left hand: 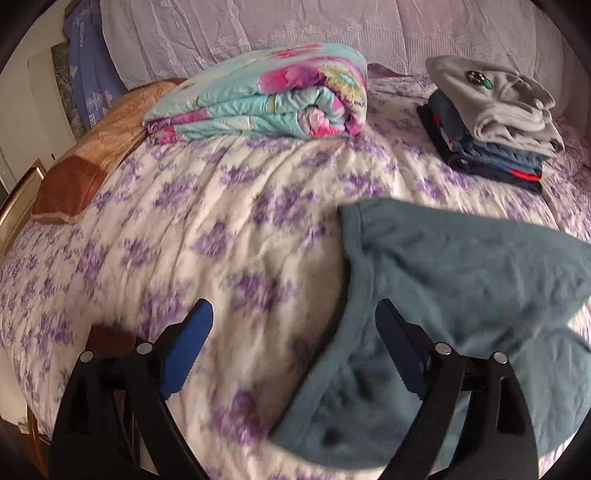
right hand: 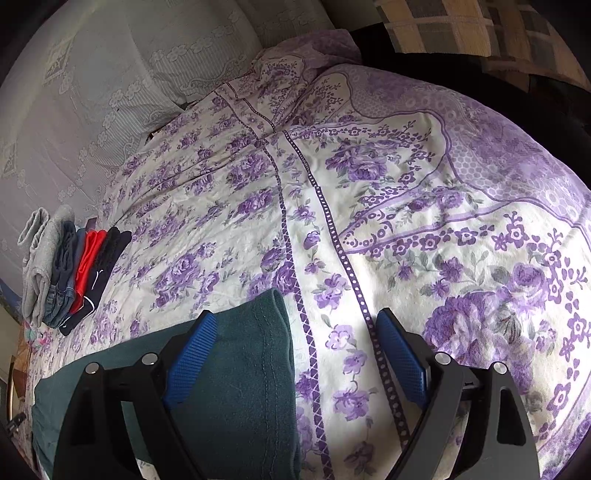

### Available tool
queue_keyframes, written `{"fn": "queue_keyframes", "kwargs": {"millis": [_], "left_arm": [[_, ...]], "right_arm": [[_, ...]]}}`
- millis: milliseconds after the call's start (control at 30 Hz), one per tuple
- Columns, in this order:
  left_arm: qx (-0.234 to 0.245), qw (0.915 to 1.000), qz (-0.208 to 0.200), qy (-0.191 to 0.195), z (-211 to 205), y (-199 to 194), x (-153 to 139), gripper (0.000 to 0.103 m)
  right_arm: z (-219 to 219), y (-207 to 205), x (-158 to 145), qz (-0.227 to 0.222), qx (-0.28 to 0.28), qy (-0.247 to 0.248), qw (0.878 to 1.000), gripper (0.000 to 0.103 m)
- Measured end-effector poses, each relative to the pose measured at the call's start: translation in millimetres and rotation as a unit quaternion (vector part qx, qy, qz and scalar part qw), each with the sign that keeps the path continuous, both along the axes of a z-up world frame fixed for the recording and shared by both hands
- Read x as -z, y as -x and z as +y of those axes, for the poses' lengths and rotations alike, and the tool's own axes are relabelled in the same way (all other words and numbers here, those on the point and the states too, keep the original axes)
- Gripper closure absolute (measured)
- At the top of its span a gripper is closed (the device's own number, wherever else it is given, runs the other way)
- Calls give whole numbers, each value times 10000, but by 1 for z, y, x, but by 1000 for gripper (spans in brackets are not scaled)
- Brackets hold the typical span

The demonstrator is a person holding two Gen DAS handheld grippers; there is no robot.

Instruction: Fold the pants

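Left gripper (left hand: 293,354): black frame with two blue ribbed pads, jaws spread wide, nothing between them. The right-hand pad (left hand: 397,354) sits over the edge of the teal-blue soft knit pants (left hand: 461,280); whether it touches the cloth cannot be told. The pants lie flat and unfolded on the white quilted bedspread with purple flower print (left hand: 221,206), a hemmed edge running diagonally toward the gripper.

Right gripper (right hand: 295,354): same construction, jaws also spread wide and empty. In the right wrist view the pants (right hand: 240,387) appear dark green-teal; a stitched hem end points up the bedspread (right hand: 406,221), and the left-hand pad (right hand: 192,362) lies over the cloth while the other pad is over bare bedspread.

Other items on the bed:
- A folded turquoise quilt with pink flowers (left hand: 266,99), well apart from the pants, near the lace-covered headboard (left hand: 295,29).
- A brown and tan patchwork pillow (left hand: 85,162) beside the quilt.
- A stack of folded garments, grey on top, blue, red and navy below (left hand: 495,122), also visible in the right wrist view (right hand: 70,266).
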State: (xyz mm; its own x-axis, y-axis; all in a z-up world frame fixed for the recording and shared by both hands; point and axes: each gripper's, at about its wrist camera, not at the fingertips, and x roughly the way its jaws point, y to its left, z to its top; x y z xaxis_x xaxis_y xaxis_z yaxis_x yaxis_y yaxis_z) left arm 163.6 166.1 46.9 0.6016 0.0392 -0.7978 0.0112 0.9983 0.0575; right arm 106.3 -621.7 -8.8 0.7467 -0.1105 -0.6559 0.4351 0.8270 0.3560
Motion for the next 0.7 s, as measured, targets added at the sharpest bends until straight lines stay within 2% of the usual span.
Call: {"fn": "queue_keyframes", "kwargs": {"millis": [33, 100, 167, 200, 267, 333, 367, 400, 433, 467, 500, 533, 600, 700], "left_arm": [[-38, 9999, 109, 101, 7, 15, 6, 16], [-111, 9978, 325, 570, 20, 42, 20, 16], [-163, 9907, 594, 1214, 30, 57, 39, 16], [-237, 9877, 651, 1403, 33, 60, 47, 16], [-365, 9882, 458, 1414, 31, 58, 53, 16], [-377, 9872, 240, 1532, 28, 49, 52, 17], [-351, 9860, 137, 1625, 26, 43, 52, 24], [-281, 9855, 16, 1671, 21, 39, 50, 39], [-199, 9851, -84, 1707, 17, 36, 48, 45], [-135, 9835, -167, 1798, 15, 34, 47, 64], [-97, 9813, -221, 1909, 14, 33, 44, 77], [-106, 9802, -290, 1958, 15, 35, 42, 80], [-27, 9759, -386, 2149, 18, 42, 39, 91], [-21, 9698, -342, 2416, 27, 57, 38, 94]], "right_arm": [[0, 0, 0, -4, 4, 2, 10000, 14], [1, 1, -1, -11, 30, 21, 10000, 14], [3, 5, -5, -45, 144, 114, 9998, 15], [5, 13, -11, -114, 321, 246, 9991, 15], [11, 38, -28, -448, 572, 311, 9969, 15], [22, 68, -44, -829, 316, -2, 9961, 15], [30, 84, -51, -886, 148, -45, 9959, 15], [39, 102, -58, -863, -4, 44, 9963, 15], [50, 121, -63, -796, -133, 222, 9965, 15], [62, 142, -67, -691, -259, 453, 9962, 15], [72, 163, -68, -560, -358, 684, 9954, 15], [82, 184, -66, -412, -428, 900, 9942, 15], [95, 227, -57, -113, -504, 1135, 9922, 14], [98, 275, -29, 277, -429, 857, 9950, 14]]}}
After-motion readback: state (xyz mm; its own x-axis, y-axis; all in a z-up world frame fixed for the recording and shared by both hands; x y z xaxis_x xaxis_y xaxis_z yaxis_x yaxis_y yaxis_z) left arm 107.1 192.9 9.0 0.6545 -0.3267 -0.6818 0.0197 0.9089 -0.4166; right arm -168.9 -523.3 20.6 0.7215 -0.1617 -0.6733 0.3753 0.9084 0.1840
